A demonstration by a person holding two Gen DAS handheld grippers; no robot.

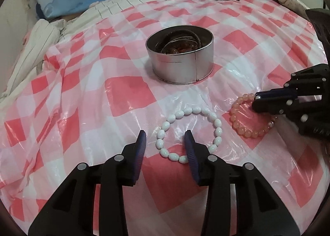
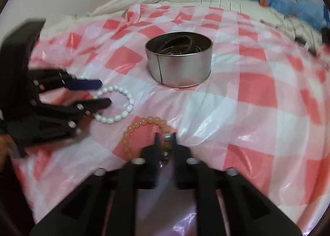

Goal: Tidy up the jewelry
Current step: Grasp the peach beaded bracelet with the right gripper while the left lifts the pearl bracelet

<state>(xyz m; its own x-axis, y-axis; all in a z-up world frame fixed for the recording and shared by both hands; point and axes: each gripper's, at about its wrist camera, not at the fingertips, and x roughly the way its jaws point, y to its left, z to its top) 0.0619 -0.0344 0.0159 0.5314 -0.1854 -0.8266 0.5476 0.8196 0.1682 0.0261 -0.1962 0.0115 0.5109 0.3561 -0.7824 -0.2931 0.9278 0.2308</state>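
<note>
- Presently, left gripper (image 1: 165,139): open, straddling white bracelet (image 1: 188,133) near bed's front edge, ready to pinch;
- right gripper (image 2: 165,140): clamped on peach bracelet (image 2: 132,132), for lifting;
- tin (image 1: 179,58): mid-bed, holding stored bangles.

We see a red-and-white checked cloth (image 1: 86,99), a silver tin (image 1: 181,66), white bracelet (image 1: 188,134) and peach bracelet (image 1: 247,124).

A glossy, crinkled plastic sheet (image 1: 115,95) in pink checks carries a dull brushed-metal tin (image 1: 181,64), smooth glossy white beads (image 1: 188,134) and translucent peach beads (image 1: 247,124), with matt striped cloth (image 1: 115,6) at its far edge.
</note>
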